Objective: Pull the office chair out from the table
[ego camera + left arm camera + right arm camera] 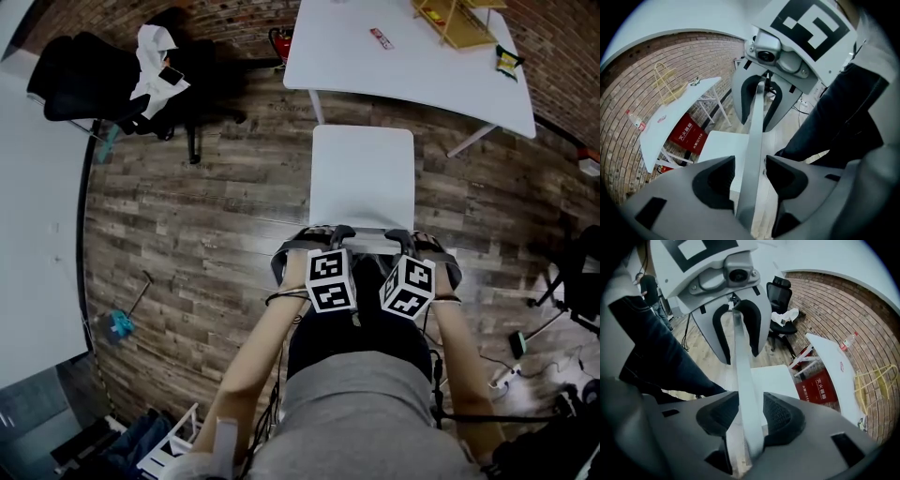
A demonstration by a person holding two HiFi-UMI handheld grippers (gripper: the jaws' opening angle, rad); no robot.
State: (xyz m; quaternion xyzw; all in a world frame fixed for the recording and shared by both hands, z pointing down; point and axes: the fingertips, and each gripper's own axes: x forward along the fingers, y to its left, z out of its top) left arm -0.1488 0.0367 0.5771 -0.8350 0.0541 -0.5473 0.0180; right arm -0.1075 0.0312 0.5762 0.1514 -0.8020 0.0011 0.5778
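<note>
Released, both sides: L gripper [749,171] & R gripper [745,411], jaws apart astride top edge of backrest [757,126], not pinching. White chair [362,178] mid-floor, just near of table [347,66], seat toward it.

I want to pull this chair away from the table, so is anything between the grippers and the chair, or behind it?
Nothing is between them: the backrest sits in the open jaws of the left gripper and right gripper. Behind the chair only the person's own legs stand; a power strip lies off to the right.
</note>
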